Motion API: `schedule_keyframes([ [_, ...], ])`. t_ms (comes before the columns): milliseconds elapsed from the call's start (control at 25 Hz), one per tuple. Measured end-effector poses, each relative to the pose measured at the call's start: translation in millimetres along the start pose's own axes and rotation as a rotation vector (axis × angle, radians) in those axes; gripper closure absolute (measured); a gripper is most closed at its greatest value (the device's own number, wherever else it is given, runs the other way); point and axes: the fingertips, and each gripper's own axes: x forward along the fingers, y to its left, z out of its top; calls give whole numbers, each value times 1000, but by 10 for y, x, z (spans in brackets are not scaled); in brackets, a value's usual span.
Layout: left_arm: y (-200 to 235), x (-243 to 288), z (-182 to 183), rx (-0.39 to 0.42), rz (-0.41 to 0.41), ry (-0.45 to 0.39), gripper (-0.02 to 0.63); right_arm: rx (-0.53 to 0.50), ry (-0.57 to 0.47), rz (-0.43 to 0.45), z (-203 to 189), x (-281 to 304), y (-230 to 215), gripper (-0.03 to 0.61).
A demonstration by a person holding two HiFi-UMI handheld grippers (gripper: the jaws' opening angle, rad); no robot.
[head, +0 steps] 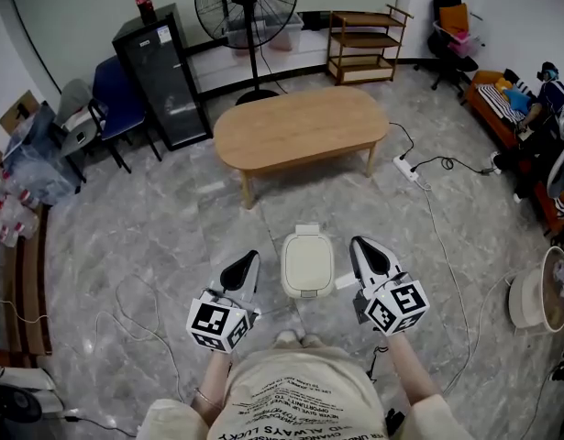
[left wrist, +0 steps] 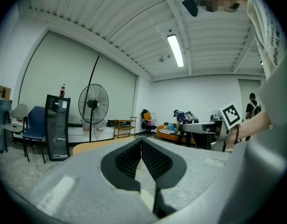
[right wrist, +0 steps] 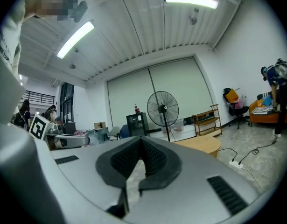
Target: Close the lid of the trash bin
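Two tongs, the left gripper (head: pixel 252 258) and the right gripper (head: pixel 358 244), are both squeezed shut with nothing in them, one on each side of the trash bin (head: pixel 306 291) on the floor (head: pixel 162 246) by the person's feet (head: pixel 287 338). Its lid (head: pixel 307 260) looks flat down already, so I think the job is about done. If it is not all the way down, push softly on the middle of the lid with one shut tip, so the bin does not slide.
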Motion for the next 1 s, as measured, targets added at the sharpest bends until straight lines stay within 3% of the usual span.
schedule_keyframes([
  [320,152,-58,101,-8,43,-27,591,-53,-35,-12,167,-46,30,574],
  [1000,152,-134,165,-1,74,-65,591,-58,-41,-42,122,-134,8,574],
])
